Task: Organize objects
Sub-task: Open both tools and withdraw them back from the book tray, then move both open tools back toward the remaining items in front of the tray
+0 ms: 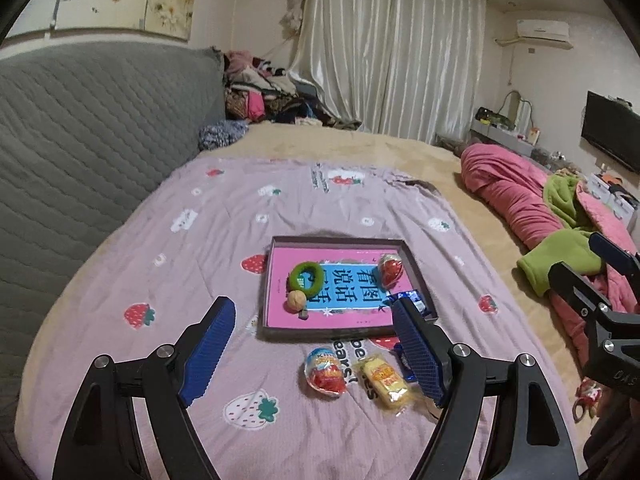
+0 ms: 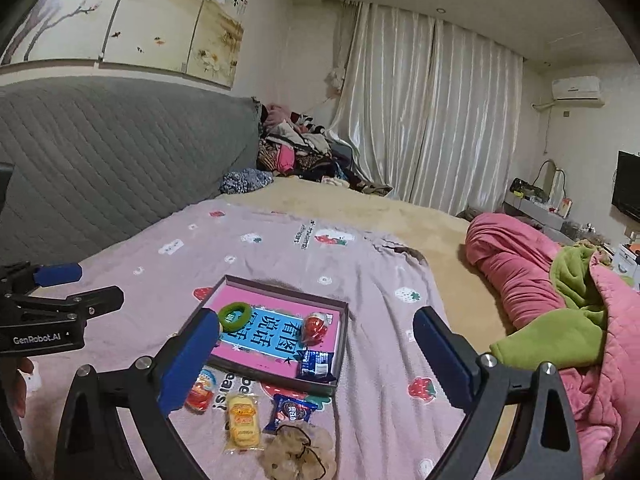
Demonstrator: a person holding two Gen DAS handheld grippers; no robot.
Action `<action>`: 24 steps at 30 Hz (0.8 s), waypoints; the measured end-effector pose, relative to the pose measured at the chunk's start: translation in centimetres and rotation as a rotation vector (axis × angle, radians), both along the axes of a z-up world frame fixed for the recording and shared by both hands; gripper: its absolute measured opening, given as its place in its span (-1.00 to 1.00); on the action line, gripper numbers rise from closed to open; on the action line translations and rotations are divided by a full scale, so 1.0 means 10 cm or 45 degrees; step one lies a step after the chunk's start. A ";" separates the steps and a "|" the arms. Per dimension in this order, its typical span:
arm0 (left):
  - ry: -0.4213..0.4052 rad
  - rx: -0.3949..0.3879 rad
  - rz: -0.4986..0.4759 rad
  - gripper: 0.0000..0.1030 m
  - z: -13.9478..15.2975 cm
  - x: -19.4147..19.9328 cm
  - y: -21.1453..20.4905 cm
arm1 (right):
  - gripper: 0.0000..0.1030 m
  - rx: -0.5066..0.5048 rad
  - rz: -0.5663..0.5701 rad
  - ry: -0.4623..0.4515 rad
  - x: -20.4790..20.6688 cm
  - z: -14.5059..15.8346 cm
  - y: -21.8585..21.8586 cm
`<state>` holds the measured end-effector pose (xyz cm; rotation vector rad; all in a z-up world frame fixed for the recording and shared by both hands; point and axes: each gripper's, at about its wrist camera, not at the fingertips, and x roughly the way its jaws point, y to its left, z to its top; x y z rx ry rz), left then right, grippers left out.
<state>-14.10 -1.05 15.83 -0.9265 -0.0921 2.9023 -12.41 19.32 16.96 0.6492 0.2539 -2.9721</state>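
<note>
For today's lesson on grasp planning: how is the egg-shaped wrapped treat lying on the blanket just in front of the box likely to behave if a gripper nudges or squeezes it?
The egg-shaped treat is rounded, so a nudge would probably roll it, though the soft blanket may damp that. Its glossy wrapper looks slippery. It may be hollow and crack if squeezed hard.

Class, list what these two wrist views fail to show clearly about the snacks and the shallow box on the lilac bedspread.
- Left wrist view: blue-wrapped biscuit in the shallow box is mostly hidden behind the left gripper finger.
- Left wrist view: second blue biscuit packet outside the box, same finger hides it.
- Right wrist view: red-and-white egg-shaped sweet, half covered by the right gripper finger.
- Both views: wrapper print too small to read.
</note>
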 end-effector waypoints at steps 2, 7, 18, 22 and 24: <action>0.012 -0.010 0.001 0.59 0.06 0.08 0.01 | 0.92 0.005 0.004 0.008 0.08 0.05 0.00; 0.030 -0.020 0.005 0.59 0.18 0.31 0.02 | 0.92 0.021 -0.001 0.024 0.30 0.13 -0.02; 0.051 -0.052 -0.002 0.59 0.27 0.72 0.12 | 0.92 0.009 -0.011 0.040 0.72 0.22 0.05; 0.050 -0.068 -0.010 0.59 0.27 0.83 0.17 | 0.92 0.010 -0.014 0.038 0.83 0.24 0.08; 0.047 -0.071 -0.014 0.59 0.26 0.88 0.18 | 0.92 0.015 -0.011 0.037 0.88 0.24 0.09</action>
